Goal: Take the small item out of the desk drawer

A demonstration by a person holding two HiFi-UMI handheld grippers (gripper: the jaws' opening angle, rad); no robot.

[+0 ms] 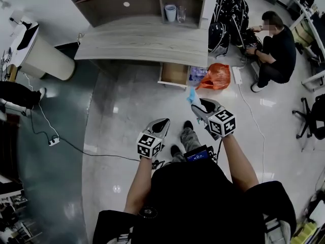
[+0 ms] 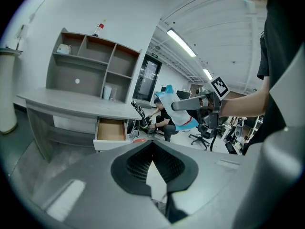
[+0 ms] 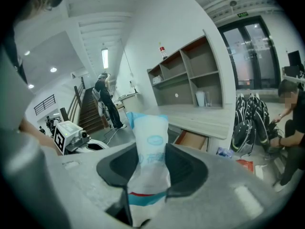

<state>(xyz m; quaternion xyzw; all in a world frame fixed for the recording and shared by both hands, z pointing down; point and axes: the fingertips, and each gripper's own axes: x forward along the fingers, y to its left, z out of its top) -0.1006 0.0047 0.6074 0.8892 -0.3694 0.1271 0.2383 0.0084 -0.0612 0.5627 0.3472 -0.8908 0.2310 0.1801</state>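
Observation:
My right gripper (image 1: 199,105) is shut on a small white and blue packet (image 1: 192,96), held in the air well in front of the desk. In the right gripper view the packet (image 3: 151,149) stands upright between the black pads (image 3: 186,168). The desk drawer (image 1: 174,74) stands pulled out under the grey desktop (image 1: 147,42), and its wooden inside (image 2: 111,129) looks bare. My left gripper (image 1: 163,122) hangs to the left of the right one, shut with nothing in it; its pads (image 2: 136,163) meet at the tips. From the left gripper view the packet (image 2: 183,119) shows in the right gripper.
An orange bag (image 1: 217,77) and a pack of bottles (image 1: 197,74) lie on the floor right of the drawer. A person (image 1: 277,50) crouches at the right beside black backpacks (image 1: 228,14). A cable with a power strip (image 1: 53,141) crosses the floor at left.

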